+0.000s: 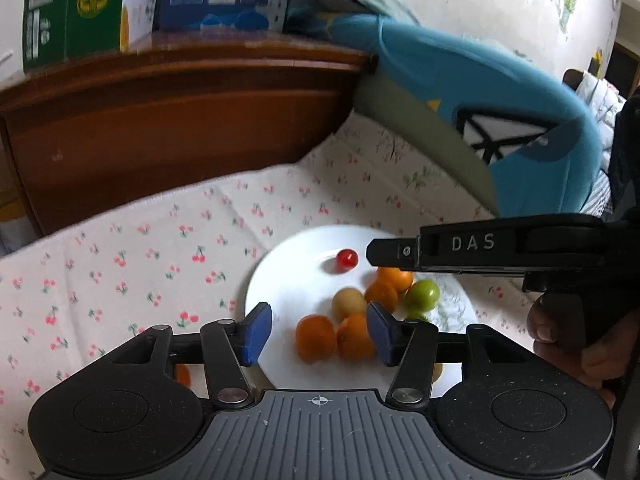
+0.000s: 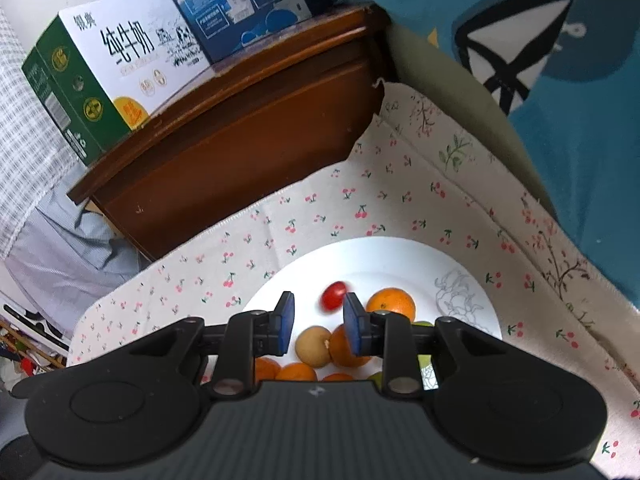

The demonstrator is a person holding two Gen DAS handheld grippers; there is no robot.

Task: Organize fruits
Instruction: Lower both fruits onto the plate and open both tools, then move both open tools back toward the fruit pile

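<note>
A round white plate [image 2: 472, 264] with a faint grey flower drawing near its rim is seen lying on a cream cloth printed with small red cherries [image 2: 360, 208]. On the plate a cluster of fruit is gathered: a small red cherry tomato [image 2: 334, 295] lies apart toward the far side, a round orange tangerine [image 2: 391, 303] sits just beside it, a pale yellow-brown round fruit [image 2: 313, 346] rests nearer, and further orange fruits are partly hidden behind the claw bodies. In the left wrist view a glossy green round fruit [image 1: 422, 295] is seen touching the orange ones.

The left claw [image 1: 318, 336] is held over the near edge of the plate with its blue pads moderately wide apart; two orange fruits [image 1: 315, 338] are framed between the pads, but whether they are touched cannot be told. The right claw [image 2: 319, 326] is held narrow, with only a small gap between its blue pads; nothing is seen pressed between them, and the fruit appears to lie beyond. In the left wrist view the black body of the right tool is seen above the plate, with a hand [image 1: 576, 344] around its grip.

Behind the cloth a dark brown wooden cabinet [image 2: 240, 148] is seen, carrying a green-and-white milk carton box [image 2: 100, 80] and a blue printed box [image 2: 240, 4]. A teal cushion with a black-and-white pattern [image 2: 560, 80] is seen at the right.
</note>
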